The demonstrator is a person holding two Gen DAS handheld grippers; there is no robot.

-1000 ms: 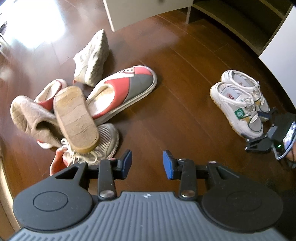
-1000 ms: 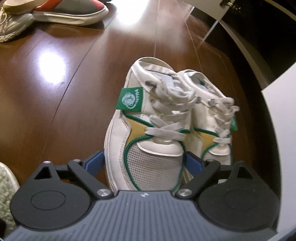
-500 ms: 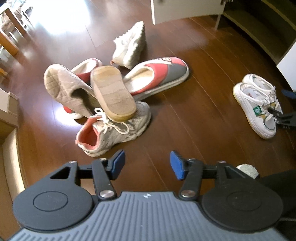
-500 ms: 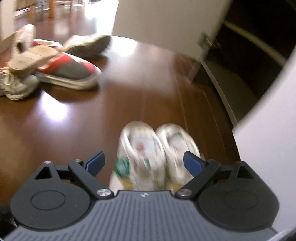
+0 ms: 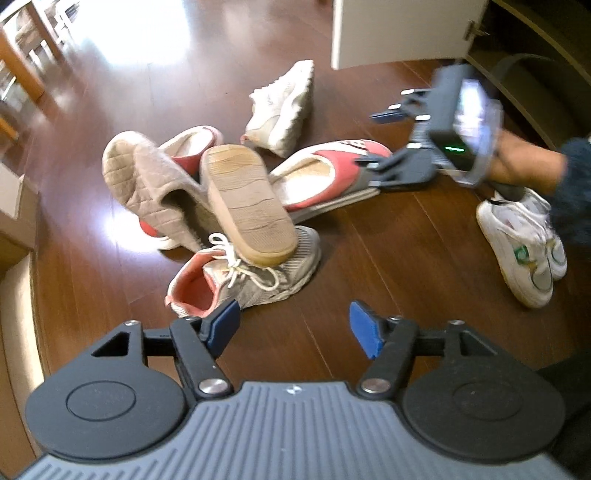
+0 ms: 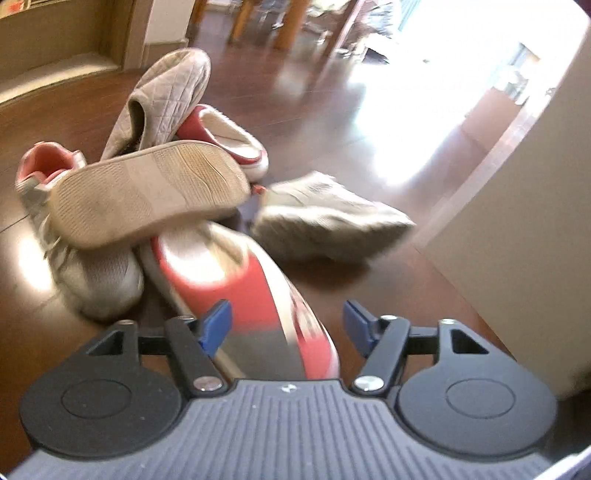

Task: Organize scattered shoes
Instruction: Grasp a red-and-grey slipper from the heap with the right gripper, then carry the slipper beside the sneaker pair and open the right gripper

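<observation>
A pile of shoes lies on the dark wood floor: a red and grey slipper [image 5: 325,177] [image 6: 255,295], a second red slipper [image 5: 192,144] [image 6: 225,136], two beige quilted slippers, one sole-up [image 5: 247,203] [image 6: 147,192], a grey-pink sneaker [image 5: 251,280] [image 6: 92,273], and a cream sneaker [image 5: 284,107] [image 6: 328,218] apart. A white-green sneaker pair [image 5: 524,243] stands side by side at the right. My left gripper [image 5: 291,328] is open, empty, above the floor near the grey-pink sneaker. My right gripper [image 6: 286,325] [image 5: 373,147] is open, its jaws either side of the red and grey slipper's toe.
A white cabinet door [image 5: 399,33] [image 6: 517,221] stands open beside dark shelves [image 5: 535,55] at the back right. A low beige step [image 6: 55,74] and a cardboard box [image 5: 14,206] border the left. Wooden chair legs [image 6: 284,22] stand farther back.
My right gripper left the white-green pair and swung over to the pile, now at the red and grey slipper's toe. My left gripper drew back and turned slightly; its jaws opened wider.
</observation>
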